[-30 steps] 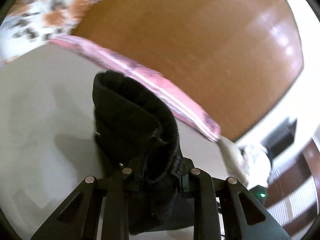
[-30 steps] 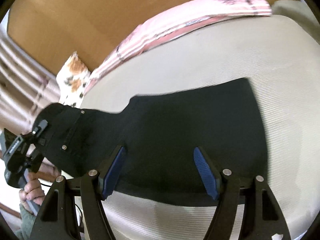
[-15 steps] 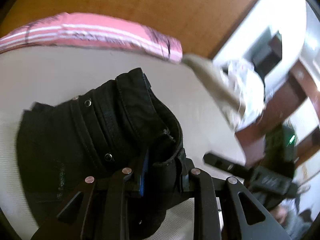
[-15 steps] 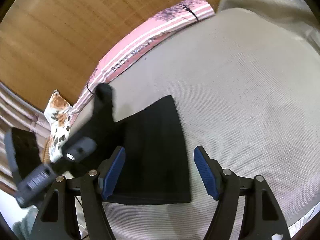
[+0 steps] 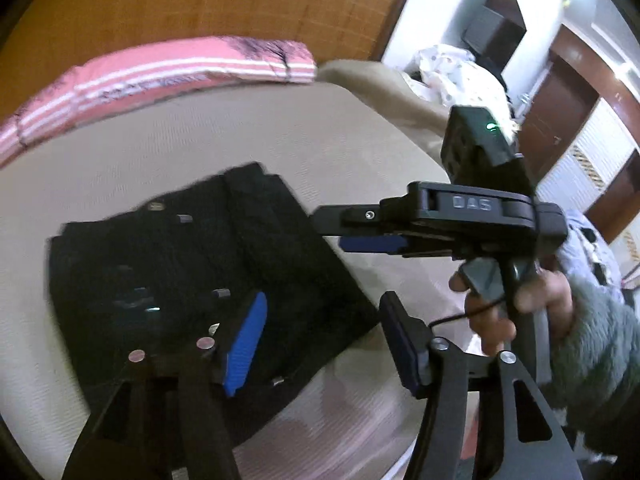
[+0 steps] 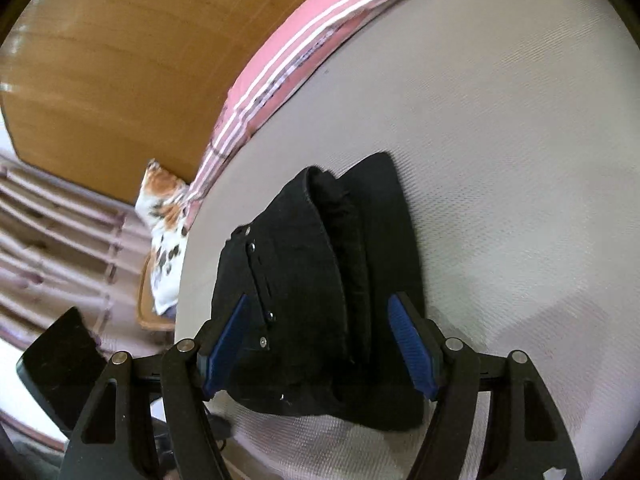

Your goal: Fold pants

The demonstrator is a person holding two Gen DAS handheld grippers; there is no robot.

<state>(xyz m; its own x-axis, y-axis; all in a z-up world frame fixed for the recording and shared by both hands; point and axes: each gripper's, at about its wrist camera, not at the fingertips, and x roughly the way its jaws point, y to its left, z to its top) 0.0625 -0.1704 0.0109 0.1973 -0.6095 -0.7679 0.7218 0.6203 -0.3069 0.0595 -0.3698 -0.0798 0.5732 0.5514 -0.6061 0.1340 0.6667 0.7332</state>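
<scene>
Woven beige mattress (image 6: 500, 160) — folded black pants (image 6: 320, 288) (riveted), both claws (image 5: 320, 344) (image 6: 320, 344) released.

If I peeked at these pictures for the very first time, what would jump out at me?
The black pants jump out first: a dark folded bundle in the middle of the pale bed. Next, the right gripper, held in a hand beside the pants, and the left gripper open above them with bright blue pads. Along the bed's far edge lies a pink striped blanket.
</scene>
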